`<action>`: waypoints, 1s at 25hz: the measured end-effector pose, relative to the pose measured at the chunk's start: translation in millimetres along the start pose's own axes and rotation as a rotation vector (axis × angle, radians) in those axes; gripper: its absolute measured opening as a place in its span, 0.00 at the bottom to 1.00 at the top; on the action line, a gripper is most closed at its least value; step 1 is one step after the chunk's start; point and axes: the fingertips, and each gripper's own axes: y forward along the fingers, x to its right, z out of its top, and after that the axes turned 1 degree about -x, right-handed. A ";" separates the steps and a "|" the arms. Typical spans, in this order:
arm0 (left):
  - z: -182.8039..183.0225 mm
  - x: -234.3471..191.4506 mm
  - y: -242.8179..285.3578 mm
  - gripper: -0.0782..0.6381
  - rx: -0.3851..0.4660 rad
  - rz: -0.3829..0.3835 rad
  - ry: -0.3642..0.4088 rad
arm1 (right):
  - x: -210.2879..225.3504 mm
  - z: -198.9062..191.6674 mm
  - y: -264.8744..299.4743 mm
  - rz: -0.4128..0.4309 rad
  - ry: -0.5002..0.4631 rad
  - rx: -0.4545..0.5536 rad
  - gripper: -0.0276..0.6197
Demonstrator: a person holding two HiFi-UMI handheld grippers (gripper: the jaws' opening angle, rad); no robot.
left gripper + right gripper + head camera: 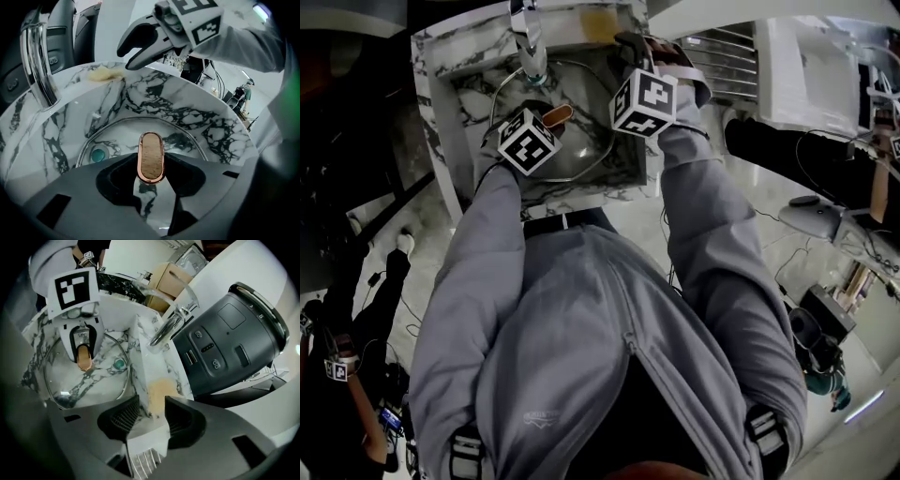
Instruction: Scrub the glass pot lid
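Observation:
A glass pot lid [581,155] with a metal rim lies tilted in the marble sink basin [628,173]. Its oval wooden handle with a copper edge [150,157] sits between the pads of my left gripper [150,180], which is shut on it; the right gripper view shows the same grip on the handle [84,357]. A pale yellow sponge [159,392] lies on the sink's back ledge. My right gripper [152,420] hovers just over it, open, its pads apart and touching nothing. From the left gripper view the right gripper's black fingers [140,47] hang near the sponge [105,73].
A chrome faucet [37,61] rises from the back ledge beside the sponge. Behind the ledge stands a dark grey appliance [229,333]. The teal drain plug [98,153] shows through the lid. A white rack [806,66] stands at the right.

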 end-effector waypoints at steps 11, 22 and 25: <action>-10.5 -4.0 16.4 0.37 -0.007 0.036 -0.021 | 2.1 -7.5 45.2 0.037 -0.006 -0.125 0.16; -21.6 -6.2 19.7 0.37 -0.011 0.056 -0.030 | -26.2 31.9 -11.1 0.013 0.073 -0.013 0.14; -26.9 -10.1 13.1 0.42 0.011 0.084 -0.081 | -46.2 42.4 -15.1 0.044 0.085 0.004 0.14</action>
